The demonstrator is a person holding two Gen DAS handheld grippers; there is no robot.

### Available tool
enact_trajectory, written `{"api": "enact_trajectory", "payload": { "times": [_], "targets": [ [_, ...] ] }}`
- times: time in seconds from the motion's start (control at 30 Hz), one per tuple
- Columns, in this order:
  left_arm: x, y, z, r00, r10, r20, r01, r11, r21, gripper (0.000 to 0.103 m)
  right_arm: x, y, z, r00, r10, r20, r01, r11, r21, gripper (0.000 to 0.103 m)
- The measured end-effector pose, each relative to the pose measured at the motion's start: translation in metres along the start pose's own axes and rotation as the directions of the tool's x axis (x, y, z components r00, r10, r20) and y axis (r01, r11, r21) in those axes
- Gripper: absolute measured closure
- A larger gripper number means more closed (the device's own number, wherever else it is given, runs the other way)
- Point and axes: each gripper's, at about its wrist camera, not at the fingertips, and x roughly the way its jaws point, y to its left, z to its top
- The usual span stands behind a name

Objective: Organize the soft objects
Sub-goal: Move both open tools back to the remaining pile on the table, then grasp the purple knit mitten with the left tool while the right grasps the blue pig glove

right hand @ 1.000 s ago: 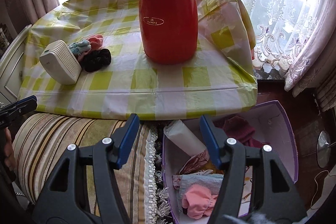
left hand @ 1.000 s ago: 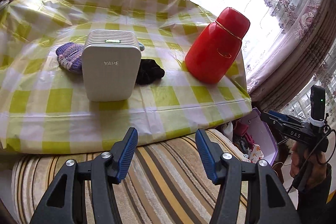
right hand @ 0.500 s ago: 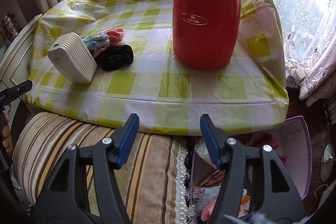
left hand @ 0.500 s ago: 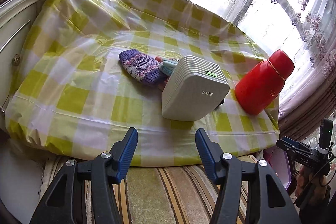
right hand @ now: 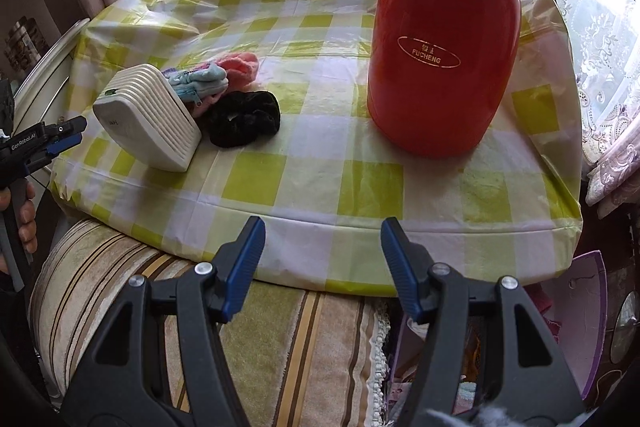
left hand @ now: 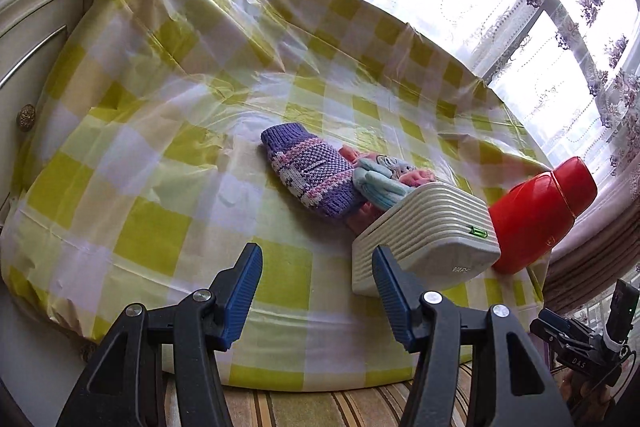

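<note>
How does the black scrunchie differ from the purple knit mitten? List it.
The black scrunchie is plain, dark and bunched into a ring; the purple knit mitten is patterned in pink and white and lies flat and long. The scrunchie lies on the white ribbed box's flask side, the mitten behind it. Both rest on the checked tablecloth.

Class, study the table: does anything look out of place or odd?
The soft things, a purple knitted mitten, pale blue pouch, pink fluffy item and black scrunchie, lie heaped against the white ribbed device, unsorted.
</note>
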Motion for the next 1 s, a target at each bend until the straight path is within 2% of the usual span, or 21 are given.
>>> {"api": "enact_trajectory", "payload": {
  "times": [0.43, 0.67, 0.9, 1.0],
  "targets": [
    [0.058, 0.023, 0.039, 0.997, -0.056, -0.054, 0.048, 0.991, -0.124, 0.045, 0.023, 0.017, 0.047, 0.997, 0.071, 0.019, -0.070, 0.997, -0.027, 0.039],
    [0.090, 0.034, 0.049, 0.988, -0.116, -0.106, 0.092, 0.974, -0.209, 0.045, 0.034, 0.029, 0.080, 0.985, 0.168, 0.028, -0.167, 0.985, -0.031, 0.039],
    [0.107, 0.038, 0.054, 0.982, -0.147, -0.122, 0.114, 0.964, -0.241, 0.045, 0.062, 0.035, 0.120, 0.948, 0.318, -0.018, -0.317, 0.947, 0.054, 0.039],
    [0.112, 0.039, 0.056, 0.979, -0.160, -0.127, 0.124, 0.959, -0.254, 0.045, 0.082, 0.039, 0.133, 0.914, 0.401, -0.066, -0.391, 0.912, 0.127, 0.033]
  ]
}}
